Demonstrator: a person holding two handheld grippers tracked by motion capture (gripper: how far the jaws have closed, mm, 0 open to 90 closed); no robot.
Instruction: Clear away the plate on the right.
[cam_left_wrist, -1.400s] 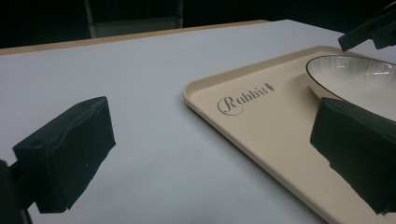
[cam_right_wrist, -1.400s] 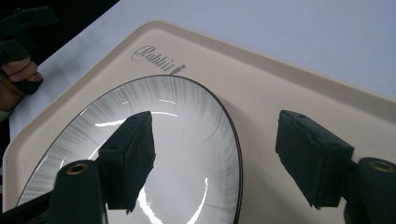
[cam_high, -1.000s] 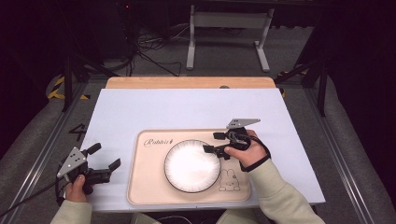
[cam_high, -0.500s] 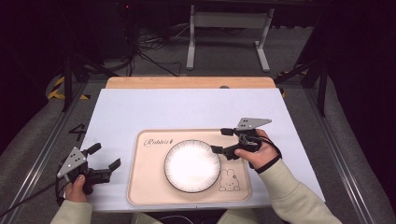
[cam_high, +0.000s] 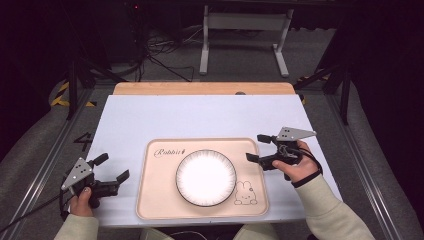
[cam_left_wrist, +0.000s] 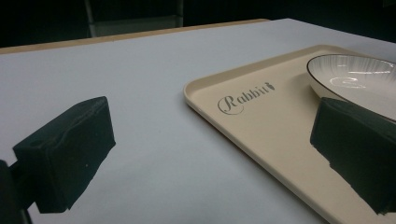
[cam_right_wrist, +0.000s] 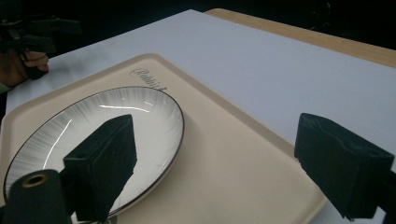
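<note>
High view showed the right gripper (cam_high: 261, 148), at lower right, drawn back off the round white dark-rimmed plate (cam_high: 205, 177); its jaws had just been opening, empty. Plate sat released, centred on the beige rectangular tray (cam_high: 160, 200). Left gripper (cam_high: 111, 168) stood wide, lower left.

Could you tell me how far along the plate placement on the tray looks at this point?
Done, it seems: the plate sits flat on the beige tray. In hand: nothing. The right gripper, by the tray's right edge, has jaws that have just been opening with nothing between them; the left gripper hovers open left of the tray. Left: probably only withdrawing, as far as I can judge.
</note>
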